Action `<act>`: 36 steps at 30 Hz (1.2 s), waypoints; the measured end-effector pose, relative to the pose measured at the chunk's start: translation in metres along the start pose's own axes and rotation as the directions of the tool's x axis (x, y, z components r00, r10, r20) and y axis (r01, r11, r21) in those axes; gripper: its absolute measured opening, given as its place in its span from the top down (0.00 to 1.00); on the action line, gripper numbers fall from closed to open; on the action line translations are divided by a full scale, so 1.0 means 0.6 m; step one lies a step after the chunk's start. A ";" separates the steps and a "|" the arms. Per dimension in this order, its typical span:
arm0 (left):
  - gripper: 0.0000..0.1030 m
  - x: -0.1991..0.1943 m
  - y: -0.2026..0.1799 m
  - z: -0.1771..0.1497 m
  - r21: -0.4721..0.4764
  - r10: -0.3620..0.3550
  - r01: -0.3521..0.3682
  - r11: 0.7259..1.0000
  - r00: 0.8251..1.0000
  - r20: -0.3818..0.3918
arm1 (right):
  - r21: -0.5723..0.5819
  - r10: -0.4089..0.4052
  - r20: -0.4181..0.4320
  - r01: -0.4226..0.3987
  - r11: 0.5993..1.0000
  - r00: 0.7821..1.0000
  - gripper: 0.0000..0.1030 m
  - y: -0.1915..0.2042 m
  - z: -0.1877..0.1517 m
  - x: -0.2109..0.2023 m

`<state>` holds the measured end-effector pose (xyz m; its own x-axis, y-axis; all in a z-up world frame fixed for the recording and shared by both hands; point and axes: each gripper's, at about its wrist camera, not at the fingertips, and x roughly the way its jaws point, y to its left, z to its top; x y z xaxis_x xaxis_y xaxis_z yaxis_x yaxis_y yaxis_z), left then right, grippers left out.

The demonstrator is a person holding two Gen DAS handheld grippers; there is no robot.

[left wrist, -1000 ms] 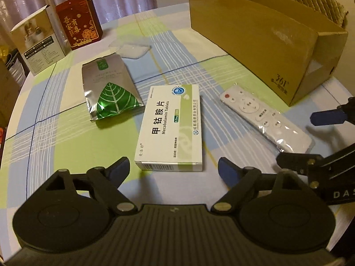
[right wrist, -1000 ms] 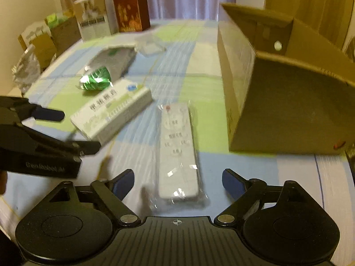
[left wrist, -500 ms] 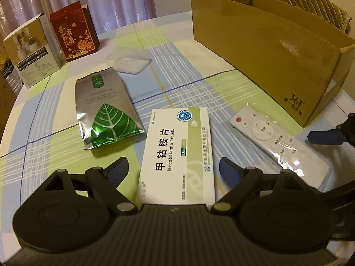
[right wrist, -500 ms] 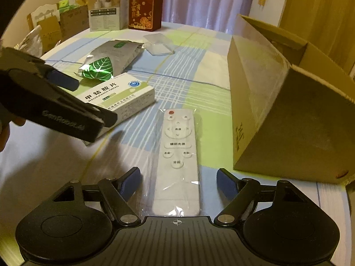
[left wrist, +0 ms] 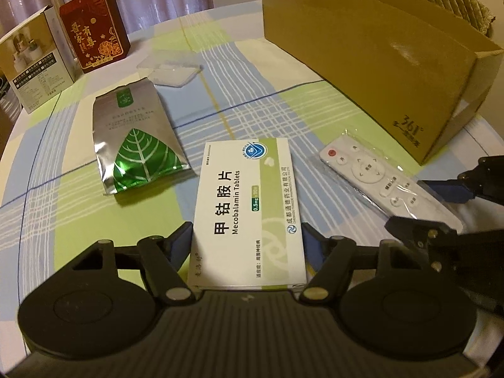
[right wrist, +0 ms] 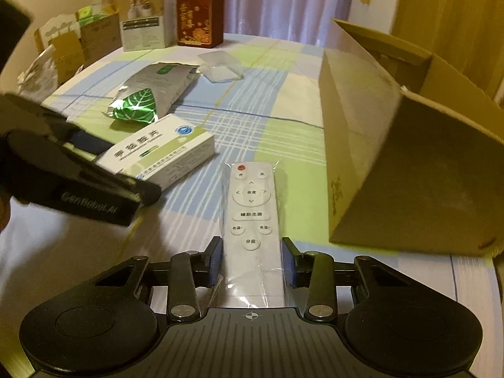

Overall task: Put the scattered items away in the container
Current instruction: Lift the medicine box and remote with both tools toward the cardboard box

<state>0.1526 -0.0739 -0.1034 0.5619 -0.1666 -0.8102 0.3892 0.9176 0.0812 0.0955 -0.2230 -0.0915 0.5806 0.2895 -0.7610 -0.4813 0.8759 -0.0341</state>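
Nothing looks put away yet. The big cardboard box (left wrist: pixel 362 53) stands at the upper right of the left view, and its inside is hidden, so I cannot tell if anything is in it.

The left gripper (left wrist: pixel 247 236) has its two fingers pressed close on both sides of the white tablet box (left wrist: pixel 249 208), low in the middle of the frame. It looks like it has hold of it, but the box seems to be lying on the checked tablecloth (left wrist: pixel 252 107).

The right gripper (right wrist: pixel 251 260) has its fingers tight against the sides of the white remote control (right wrist: pixel 252 220), which sits in a clear plastic wrap at the bottom middle of the right view.

The silver tea pouch (left wrist: pixel 135 138) with a green leaf lies at centre left, waiting. A clear plastic lid (left wrist: pixel 170 67) lies above it.

A red box (left wrist: pixel 93 28) and a white carton (left wrist: pixel 34 63) stand at the upper left. The cardboard box's tall wall faces both grippers, so things must go up over it.
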 end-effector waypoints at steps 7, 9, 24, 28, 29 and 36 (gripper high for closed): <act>0.35 -0.008 -0.010 -0.009 0.007 -0.008 0.008 1.000 1.000 0.004 | 0.037 0.024 -0.012 -0.023 0.999 1.000 0.60 -0.003 0.001 -0.008; 0.34 -0.005 -0.008 -0.009 0.001 -0.007 0.007 1.000 1.000 0.002 | 0.045 0.022 -0.014 -0.022 0.999 1.000 0.60 -0.006 -0.001 -0.008; 0.35 -0.013 -0.009 -0.006 0.026 0.006 -0.006 1.000 1.000 -0.005 | 0.083 0.043 -0.015 -0.042 0.996 0.999 0.60 -0.016 0.000 -0.010; 0.35 -0.039 -0.008 -0.004 0.030 0.016 -0.017 0.999 1.000 0.025 | 0.078 0.047 0.012 -0.048 0.996 0.999 0.60 -0.014 0.007 -0.031; 0.35 -0.045 -0.006 -0.004 0.028 0.019 -0.020 0.999 0.999 0.029 | 0.077 0.047 0.020 -0.049 0.996 0.999 0.60 -0.013 0.009 -0.037; 0.35 -0.097 0.001 -0.004 -0.027 0.036 -0.034 0.999 0.997 0.062 | 0.067 0.040 0.074 -0.045 0.997 0.996 0.60 -0.009 0.019 -0.087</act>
<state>0.1182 -0.0630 -0.0576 0.6195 -0.1557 -0.7694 0.3501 0.9320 0.0933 0.0751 -0.2384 -0.0440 0.6081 0.3522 -0.7115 -0.4621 0.8858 0.0435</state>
